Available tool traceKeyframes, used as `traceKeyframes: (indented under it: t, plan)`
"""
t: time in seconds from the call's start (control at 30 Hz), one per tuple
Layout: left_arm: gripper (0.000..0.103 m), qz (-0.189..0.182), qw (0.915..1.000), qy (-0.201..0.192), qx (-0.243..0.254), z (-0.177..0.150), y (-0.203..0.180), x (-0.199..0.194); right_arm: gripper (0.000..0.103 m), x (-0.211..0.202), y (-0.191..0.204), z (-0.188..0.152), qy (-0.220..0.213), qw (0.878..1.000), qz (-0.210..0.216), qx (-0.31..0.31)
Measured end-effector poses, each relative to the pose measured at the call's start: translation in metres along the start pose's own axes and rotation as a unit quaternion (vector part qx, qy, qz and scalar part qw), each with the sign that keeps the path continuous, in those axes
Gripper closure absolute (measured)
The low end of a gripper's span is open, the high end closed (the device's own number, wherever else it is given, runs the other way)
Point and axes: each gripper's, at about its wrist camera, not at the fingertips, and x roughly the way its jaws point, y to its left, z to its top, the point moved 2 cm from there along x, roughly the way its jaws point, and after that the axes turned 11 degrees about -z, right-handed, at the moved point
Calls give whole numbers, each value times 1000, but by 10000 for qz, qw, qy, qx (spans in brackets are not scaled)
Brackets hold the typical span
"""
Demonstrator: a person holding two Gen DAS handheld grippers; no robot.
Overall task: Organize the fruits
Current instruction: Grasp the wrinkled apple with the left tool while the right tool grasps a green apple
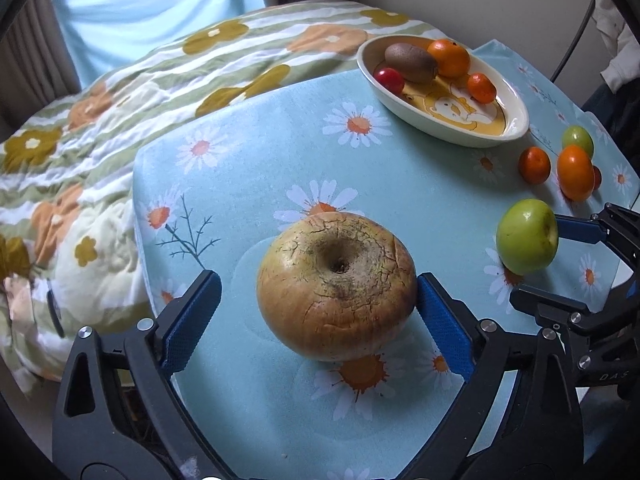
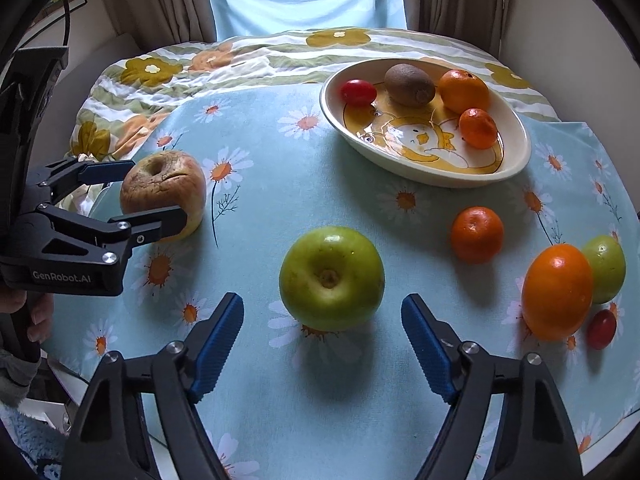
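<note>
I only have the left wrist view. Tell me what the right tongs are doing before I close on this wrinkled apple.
Observer: The right tongs are wide open. The green apple sits just ahead between their fingertips, and neither pad touches it.
Operator: Report anything hidden behind the big orange on the cloth.
Observer: A small red tomato lies on the cloth close beside the big orange, at its near right side.
Operator: Check my own tongs from outside.
Observer: In the right wrist view, the left tongs straddle the wrinkled apple, with one finger behind it and one in front.
</note>
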Motion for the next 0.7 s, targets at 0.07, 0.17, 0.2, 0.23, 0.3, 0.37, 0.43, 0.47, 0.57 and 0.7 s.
traceKeyframes:
  t: [0.07, 0.17, 0.2, 0.23, 0.3, 0.37, 0.43, 0.47, 0.57, 0.7]
  plan:
    - [7, -61, 9999, 85, 3, 1, 0, 5, 28, 2, -1, 1, 17, 10000, -18, 27]
    - [22, -284, 9995, 120, -32, 1, -2, 8, 29, 4, -1, 2, 19, 10000, -51, 81]
    - [21, -234, 9997, 122, -8, 1, -4, 8, 30, 5, -2, 3, 22, 9999, -36, 107]
    - [21, -202, 9997, 122, 16, 1, -6, 8, 32, 5, -2, 4, 24, 9999, -27, 121]
    - [22, -194, 9997, 120, -18, 0, -6, 7, 34, 5, -2, 5, 26, 9999, -37, 125]
    - [22, -219, 9996, 122, -106, 0, -5, 7, 36, 5, -1, 6, 25, 9999, -33, 116]
    - [22, -210, 9995, 128, -180, -1, -3, 5, 37, 5, 0, 7, 34, 10000, -24, 76]
    - [22, -184, 9995, 138, -197, -2, -3, 5, 37, 6, 1, 7, 45, 10000, -50, 44]
    - [22, -161, 9995, 146, -227, -5, -4, 3, 42, 7, 1, 9, 40, 10000, -64, -6]
    - [22, -129, 9993, 160, -304, -12, -3, 0, 44, 7, 1, 10, 27, 10000, -91, -25]
